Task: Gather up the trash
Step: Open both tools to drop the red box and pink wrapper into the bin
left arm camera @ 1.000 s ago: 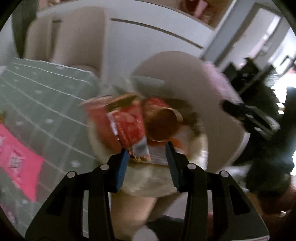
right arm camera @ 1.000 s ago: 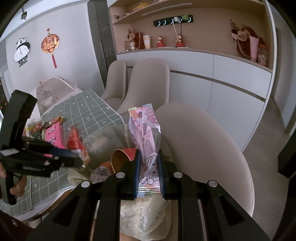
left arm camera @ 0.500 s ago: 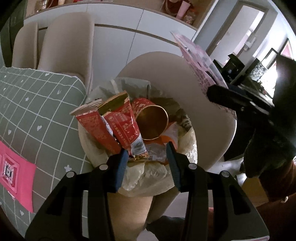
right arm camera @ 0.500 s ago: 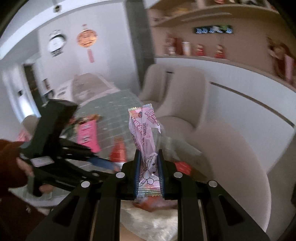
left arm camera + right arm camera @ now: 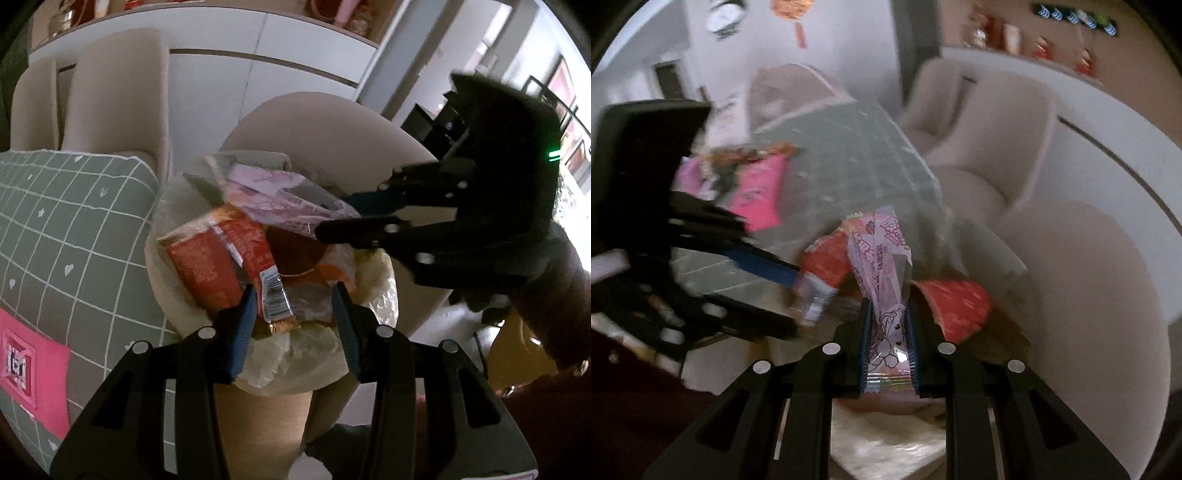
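Left wrist view is showing my left gripper hanging over the bin, and its blue fingers are standing apart with nothing squeezed between them. I am seeing a red wrapper sticking up out of the bin, with its silver end lying in the gap between my fingers (I cannot tell if it is touching them). A red cup is lying in there too, next to the red wrapper. The bin is lined with a clear bag and it is sitting right by the green table. A pink pack is lying on that table, near the edge.

My right gripper is coming in from the right side, and it is pinching a pink wrapper that is lying across the top of the bin.

In the right wrist view, I am seeing my right gripper squeezed tight on the pink wrapper, which is standing up from the fingers. It is hanging over the bin, with the red cup just beside it. This view is blurry. A beige chair is standing behind the bin.
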{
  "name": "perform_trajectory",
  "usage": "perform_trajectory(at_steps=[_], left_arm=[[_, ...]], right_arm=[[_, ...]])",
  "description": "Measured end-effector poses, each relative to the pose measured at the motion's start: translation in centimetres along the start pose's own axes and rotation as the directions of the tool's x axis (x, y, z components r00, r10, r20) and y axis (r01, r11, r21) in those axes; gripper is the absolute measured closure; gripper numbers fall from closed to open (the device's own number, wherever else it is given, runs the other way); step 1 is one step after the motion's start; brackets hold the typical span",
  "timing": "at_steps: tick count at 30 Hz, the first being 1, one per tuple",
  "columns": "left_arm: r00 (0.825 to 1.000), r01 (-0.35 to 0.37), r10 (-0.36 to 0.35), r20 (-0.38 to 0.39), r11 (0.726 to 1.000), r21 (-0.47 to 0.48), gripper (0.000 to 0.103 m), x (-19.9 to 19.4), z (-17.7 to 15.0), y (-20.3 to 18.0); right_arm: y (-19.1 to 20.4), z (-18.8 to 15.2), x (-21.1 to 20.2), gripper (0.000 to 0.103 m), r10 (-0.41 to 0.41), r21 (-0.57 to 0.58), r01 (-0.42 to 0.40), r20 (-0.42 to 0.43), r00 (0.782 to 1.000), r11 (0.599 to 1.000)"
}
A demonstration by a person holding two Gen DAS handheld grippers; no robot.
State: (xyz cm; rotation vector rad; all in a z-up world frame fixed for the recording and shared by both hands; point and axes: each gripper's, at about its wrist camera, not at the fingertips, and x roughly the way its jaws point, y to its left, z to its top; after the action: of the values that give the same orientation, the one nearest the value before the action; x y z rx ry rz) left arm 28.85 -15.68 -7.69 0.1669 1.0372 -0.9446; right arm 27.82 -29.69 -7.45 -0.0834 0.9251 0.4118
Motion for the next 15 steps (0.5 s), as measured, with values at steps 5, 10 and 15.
perform_trajectory(at_steps=[5,10,15], left_arm=[[0.999,-0.044,0.046,0.027,0.998,-0.053,0.063,-0.7,0.6,1.1],[0.986,-0.116,0.133,0.1,0.981,-0.155,0.063,-2.5,1.0,2.5],[0.974,-0.117,0.171,0.147,0.941,-0.317,0.063,-4.2,0.8,4.7]], right_arm=[[-1.5,-0.7,1.5,0.085,-0.033,0.054,0.035,-0.033,0.999,0.998],[-0.8,-1.5,1.9,0.085,-0.041,0.052,0.044,-0.048,0.998,0.998],[-0.2,-1.7,2.6,0.085,-0.046,0.057,0.05,-0.057,0.997,0.997]])
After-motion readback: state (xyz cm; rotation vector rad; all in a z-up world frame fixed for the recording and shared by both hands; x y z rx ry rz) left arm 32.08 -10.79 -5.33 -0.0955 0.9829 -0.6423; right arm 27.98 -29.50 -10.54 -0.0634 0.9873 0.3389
